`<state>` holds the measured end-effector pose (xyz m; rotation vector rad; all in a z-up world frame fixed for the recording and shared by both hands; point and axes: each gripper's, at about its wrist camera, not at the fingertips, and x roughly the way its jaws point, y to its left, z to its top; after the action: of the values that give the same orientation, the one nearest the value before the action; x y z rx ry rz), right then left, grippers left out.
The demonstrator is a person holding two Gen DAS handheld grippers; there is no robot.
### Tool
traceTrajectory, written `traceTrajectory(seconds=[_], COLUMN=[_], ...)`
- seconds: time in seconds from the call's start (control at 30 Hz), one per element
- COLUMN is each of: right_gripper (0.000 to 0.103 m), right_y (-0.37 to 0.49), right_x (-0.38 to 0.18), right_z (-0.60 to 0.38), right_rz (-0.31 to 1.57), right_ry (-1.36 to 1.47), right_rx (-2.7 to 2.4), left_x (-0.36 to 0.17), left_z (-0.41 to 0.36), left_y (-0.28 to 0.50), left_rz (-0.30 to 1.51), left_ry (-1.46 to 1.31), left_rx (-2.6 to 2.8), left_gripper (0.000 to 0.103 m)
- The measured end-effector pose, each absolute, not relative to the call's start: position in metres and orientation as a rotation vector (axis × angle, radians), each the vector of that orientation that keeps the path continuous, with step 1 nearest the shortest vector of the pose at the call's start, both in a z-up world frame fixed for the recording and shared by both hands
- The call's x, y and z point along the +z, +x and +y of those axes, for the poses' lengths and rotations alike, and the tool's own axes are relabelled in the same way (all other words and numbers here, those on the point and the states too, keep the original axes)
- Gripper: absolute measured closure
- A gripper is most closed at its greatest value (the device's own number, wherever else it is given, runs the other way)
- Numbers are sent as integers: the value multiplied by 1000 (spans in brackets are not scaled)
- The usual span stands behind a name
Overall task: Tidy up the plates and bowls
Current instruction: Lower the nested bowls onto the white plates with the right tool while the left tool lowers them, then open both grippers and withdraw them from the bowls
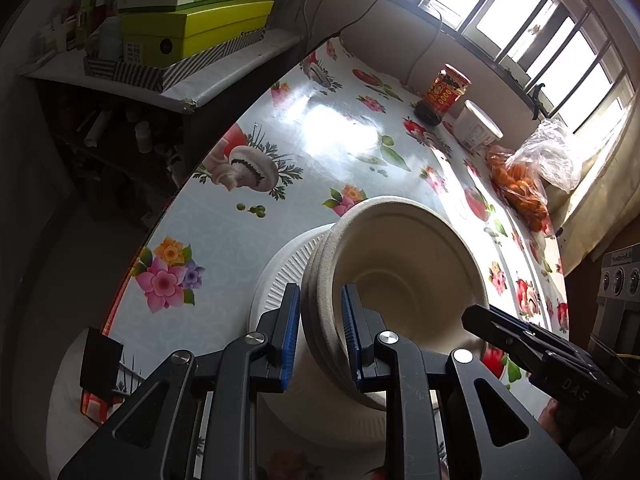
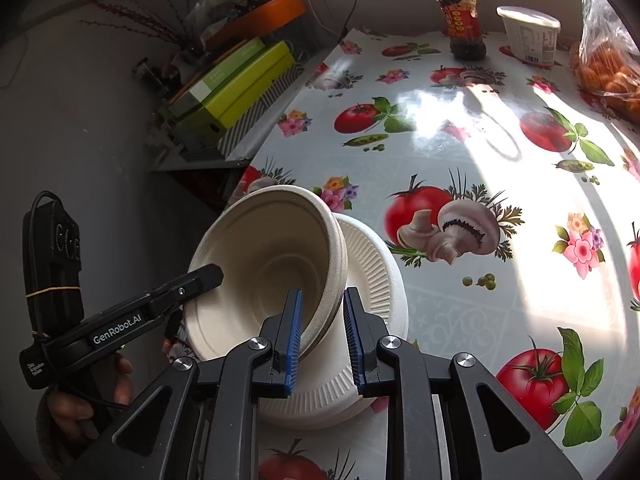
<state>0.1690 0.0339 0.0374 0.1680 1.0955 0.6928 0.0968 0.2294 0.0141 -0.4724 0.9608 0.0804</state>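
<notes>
Several nested beige moulded-pulp bowls [image 1: 400, 264] tilt on white ribbed paper plates [image 2: 372, 280] on the tabletop [image 2: 460, 140]: light, crushable. Left fingers [image 1: 320, 332] pinch the rim; right fingers [image 2: 322, 330] straddle it, slackened.

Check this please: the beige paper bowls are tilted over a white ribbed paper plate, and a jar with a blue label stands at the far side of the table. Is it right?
Not quite. The jar's label is red with yellow marks, not blue; the right wrist view shows it clearly. The rest holds: the beige paper bowls tilt over the white ribbed paper plate, and the jar stands at the far side of the table.
</notes>
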Motion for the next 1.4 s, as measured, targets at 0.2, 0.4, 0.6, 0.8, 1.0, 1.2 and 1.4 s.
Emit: traceTrajectory(seconds=[0.2,0.4,0.6,0.8,1.0,1.2,1.4], right_gripper=[71,69,65,61,59,55,52], right_y=[167,165,162,155,145,132,116], right_x=[39,39,41,45,50,54,55], right_z=[32,30,28,25,19,12,4], right_rz=[1081,1077,1052,1003,962,919,889], right_ry=[170,173,161,131,121,103,87], right_rx=[692,689,687,675,680,678,671], left_x=[19,21,25,32,38,45,45], left_z=[228,227,226,223,214,203,193], left_y=[95,94,89,82,70,54,36], left_rz=[944,937,910,878,845,803,790], left_ry=[-454,-446,-436,-406,-359,-313,-284], left_rx=[84,95,103,134,167,194,214], left_gripper=[76,76,60,60,60,60,60])
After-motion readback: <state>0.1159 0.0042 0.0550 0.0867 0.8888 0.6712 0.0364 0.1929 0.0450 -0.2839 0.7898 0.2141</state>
